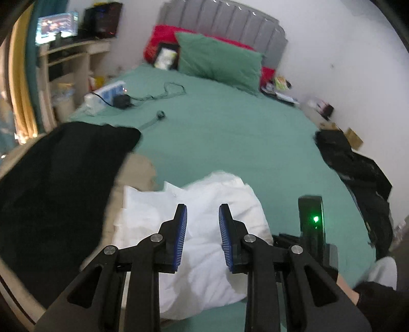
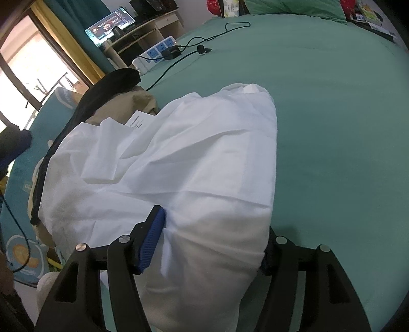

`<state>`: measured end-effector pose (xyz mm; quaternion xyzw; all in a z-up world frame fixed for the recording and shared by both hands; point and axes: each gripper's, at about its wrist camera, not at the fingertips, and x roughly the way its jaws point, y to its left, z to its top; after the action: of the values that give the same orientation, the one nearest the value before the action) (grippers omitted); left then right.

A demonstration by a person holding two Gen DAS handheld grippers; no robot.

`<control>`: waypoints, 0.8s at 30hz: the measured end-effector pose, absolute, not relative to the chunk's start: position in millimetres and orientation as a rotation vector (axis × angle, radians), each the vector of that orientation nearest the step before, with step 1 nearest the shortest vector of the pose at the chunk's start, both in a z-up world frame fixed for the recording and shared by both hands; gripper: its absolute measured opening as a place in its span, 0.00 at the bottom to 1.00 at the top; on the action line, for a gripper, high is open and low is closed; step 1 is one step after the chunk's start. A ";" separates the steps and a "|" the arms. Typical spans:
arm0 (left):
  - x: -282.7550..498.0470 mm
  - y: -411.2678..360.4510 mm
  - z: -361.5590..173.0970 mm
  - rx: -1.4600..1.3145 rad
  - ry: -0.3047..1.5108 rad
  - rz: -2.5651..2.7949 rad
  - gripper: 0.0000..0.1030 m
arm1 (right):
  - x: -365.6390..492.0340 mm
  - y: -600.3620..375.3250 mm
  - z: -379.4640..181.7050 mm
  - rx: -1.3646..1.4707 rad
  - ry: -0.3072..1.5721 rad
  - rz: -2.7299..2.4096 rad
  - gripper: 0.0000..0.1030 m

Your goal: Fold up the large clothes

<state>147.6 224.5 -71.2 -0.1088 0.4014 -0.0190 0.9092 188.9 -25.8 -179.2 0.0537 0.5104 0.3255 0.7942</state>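
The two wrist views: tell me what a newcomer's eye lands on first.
A rumpled white garment lies at the near edge of the green bed, its near end between the open fingers of the right hand-held gripper. Black clothing lies to its left, and a green pillow leans on the grey headboard.

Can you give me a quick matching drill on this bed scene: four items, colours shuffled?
Items:
1. garment between the right gripper fingers
2. bedsheet
3. pillow at the headboard
4. garment draped at the left edge of the left wrist view

Colours:
A. black
B. white
C. grey-green, flat and bare in the middle
D. green, propped upright

Pairs: 1-B, 2-C, 3-D, 4-A
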 end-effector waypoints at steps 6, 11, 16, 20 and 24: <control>189.9 244.8 -146.0 -0.207 1.067 0.050 0.27 | 189.7 -25.8 -178.6 0.119 1.094 0.691 0.61; 195.3 269.2 -162.4 -0.213 1.072 0.102 0.20 | 191.8 -22.5 -179.3 0.111 1.082 0.686 0.67; 199.5 264.3 -167.9 -0.158 1.062 0.139 0.15 | 196.5 -21.4 -181.3 0.109 1.083 0.673 0.70; 196.4 259.2 -165.8 -0.156 1.069 0.142 0.15 | 196.7 -24.3 -180.7 0.105 1.089 0.657 0.74; 180.8 267.8 -151.3 -0.229 1.065 0.132 0.16 | 196.5 -31.3 -181.0 0.119 1.111 0.653 0.77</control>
<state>180.8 267.8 -151.3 -0.1090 0.5062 0.0628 0.8532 196.5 -31.3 -181.0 0.0556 0.5175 0.3041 0.7979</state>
